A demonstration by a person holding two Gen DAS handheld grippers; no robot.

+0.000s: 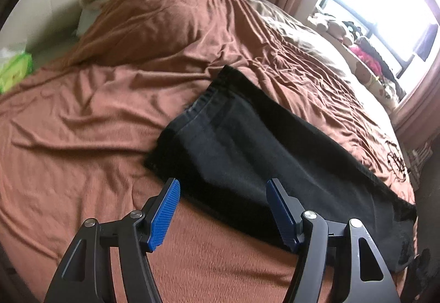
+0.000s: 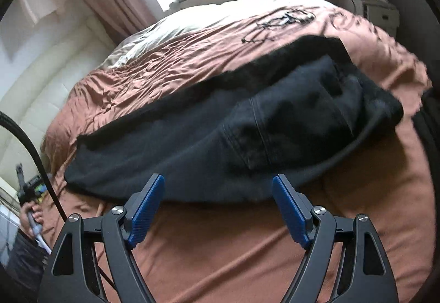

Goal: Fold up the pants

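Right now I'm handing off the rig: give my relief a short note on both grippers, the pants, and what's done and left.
Left gripper: open, empty, above the near edge of the pants.
Right gripper: open, empty, also at the near edge.
Pants: black, lying lengthwise across the brown bedspread, apparently folded leg over leg.
Left: grasp one end and fold it over the other, then smooth.

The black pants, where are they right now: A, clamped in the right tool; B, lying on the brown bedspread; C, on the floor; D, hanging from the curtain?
B: the pants lie flat on the brown bedspread, and neither open tool touches them.
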